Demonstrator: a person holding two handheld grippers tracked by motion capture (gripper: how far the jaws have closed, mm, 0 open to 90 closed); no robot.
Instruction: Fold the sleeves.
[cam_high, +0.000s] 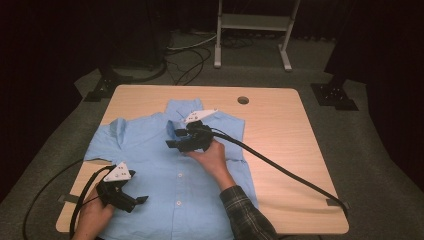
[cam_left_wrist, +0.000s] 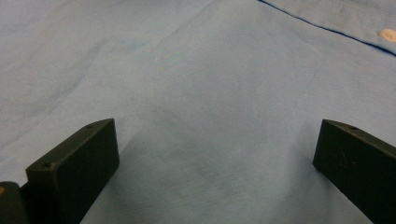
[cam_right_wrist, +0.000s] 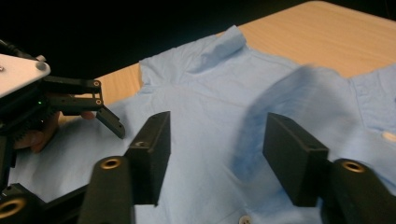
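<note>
Two grippers hover over a blue shirt (cam_high: 165, 165) spread flat on the table (cam_high: 280, 130). Left gripper (cam_high: 141, 199), near the hem, has its jaws spread wide with nothing pinched. Right gripper (cam_high: 172, 138), by the collar, has its jaws parted over a loose fold.

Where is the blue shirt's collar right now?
In the high view, the collar lies at the far end of the blue shirt, just beyond the right gripper and left of the table's round hole.
</note>
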